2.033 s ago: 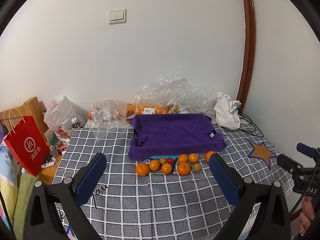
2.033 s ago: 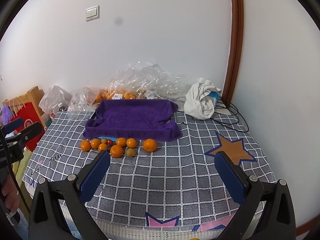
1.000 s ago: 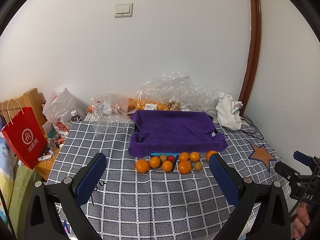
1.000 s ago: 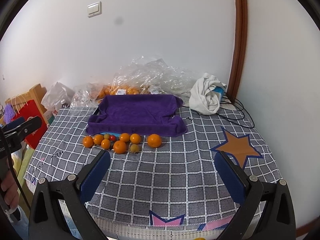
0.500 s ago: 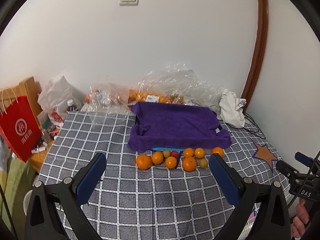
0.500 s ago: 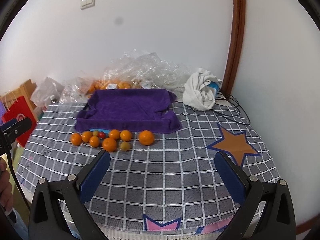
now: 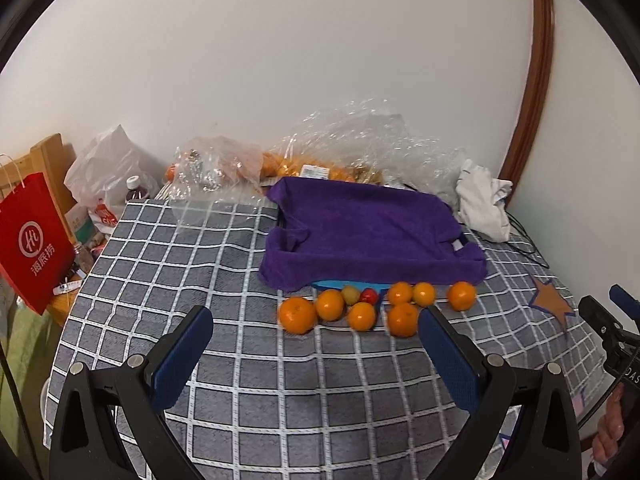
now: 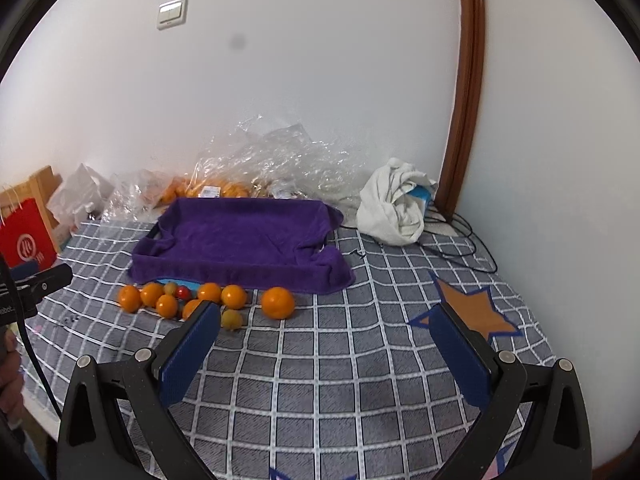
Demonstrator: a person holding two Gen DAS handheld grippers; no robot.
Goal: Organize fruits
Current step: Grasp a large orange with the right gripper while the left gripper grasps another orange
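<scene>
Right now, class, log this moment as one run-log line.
left gripper: open, empty | right gripper: open, empty | loose fruits: on checked cloth before purple towel-lined tray | tray: empty

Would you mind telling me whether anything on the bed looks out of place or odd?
The fruits lie loose on the checked cover in front of the purple-towel tray, which holds none. A white cloth sits crumpled in the corner over cables. Nothing looks spilled or damaged.
</scene>
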